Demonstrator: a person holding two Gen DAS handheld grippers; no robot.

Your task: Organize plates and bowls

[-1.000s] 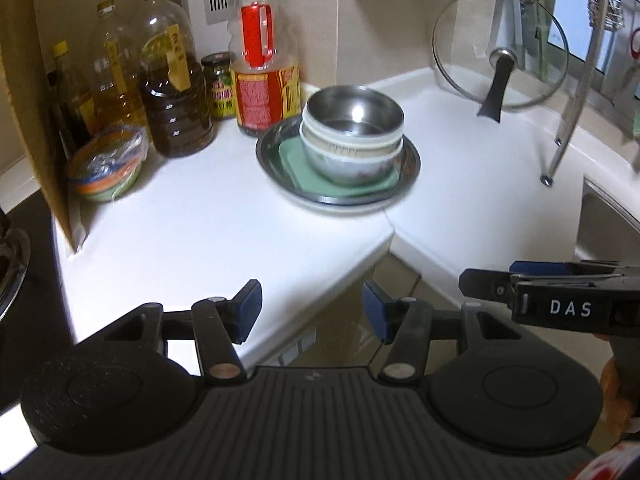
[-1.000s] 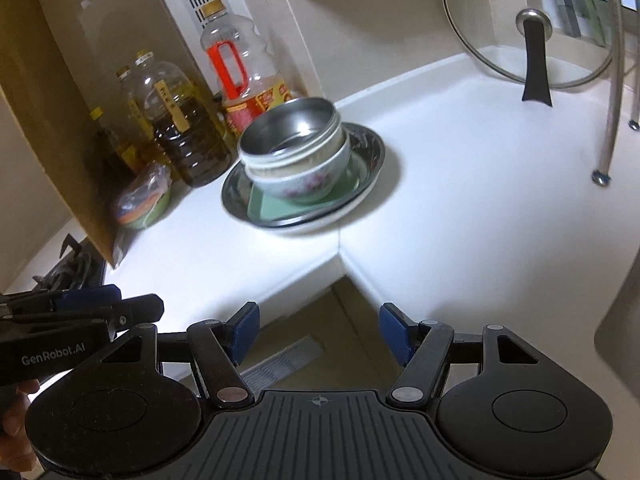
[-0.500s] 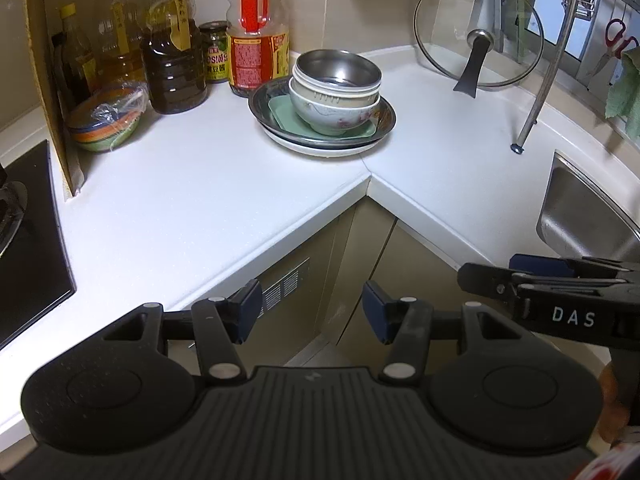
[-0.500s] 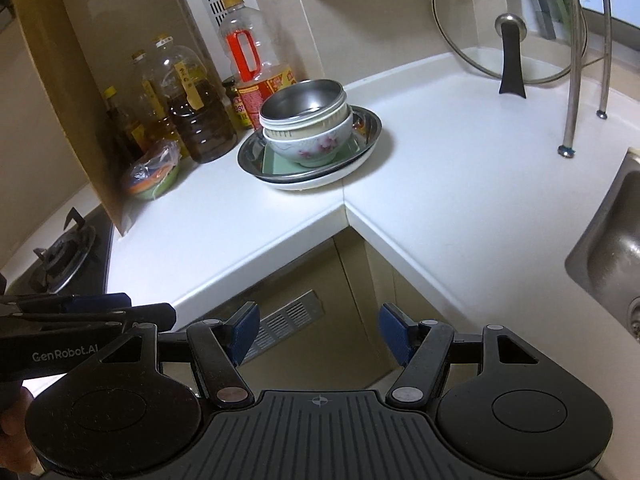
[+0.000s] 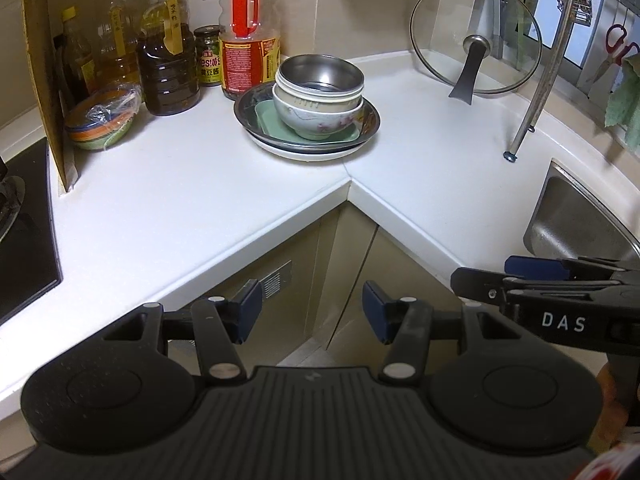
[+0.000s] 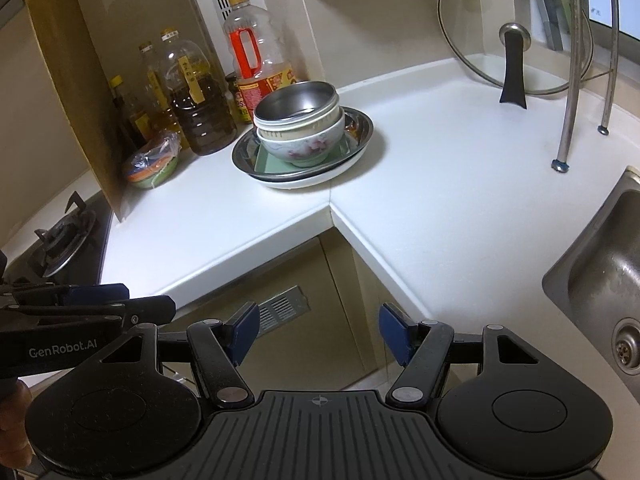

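On the white L-shaped surface (image 5: 180, 200), close to its inner corner, the dishes sit in one stack. A shiny steel bowl (image 5: 320, 74) is on top, nested in a cream ribbed bowl (image 5: 316, 101), which rests in a white porcelain bowl with pink flowers (image 5: 316, 122). Under these lies a pale green squarish plate (image 5: 268, 120), inside a round steel dish (image 5: 370, 116), and a white round plate (image 5: 308, 155) is at the very bottom (only its rim shows).

The left claw (image 5: 312, 312) hangs in front of the surface edge, over the beige cabinet doors (image 5: 348, 276), its blue-padded jaws apart with nothing between them. The right claw (image 6: 316, 330) is just beside it, also off the edge, jaws apart and empty. Both are well apart from the stack.

Behind the dishes stand a red-handled clear bottle with a yellow label (image 5: 248, 36), a dark oil jug (image 5: 168, 56) and a small green-lidded jar (image 5: 209, 56). A plastic-wrapped striped bowl (image 5: 102, 120) sits to the left near a brown cardboard screen (image 5: 44, 60). A glass pot lid with a black handle (image 5: 476, 40) leans on the wall at right, and a steel sink (image 6: 600, 280) is sunk into the right run.
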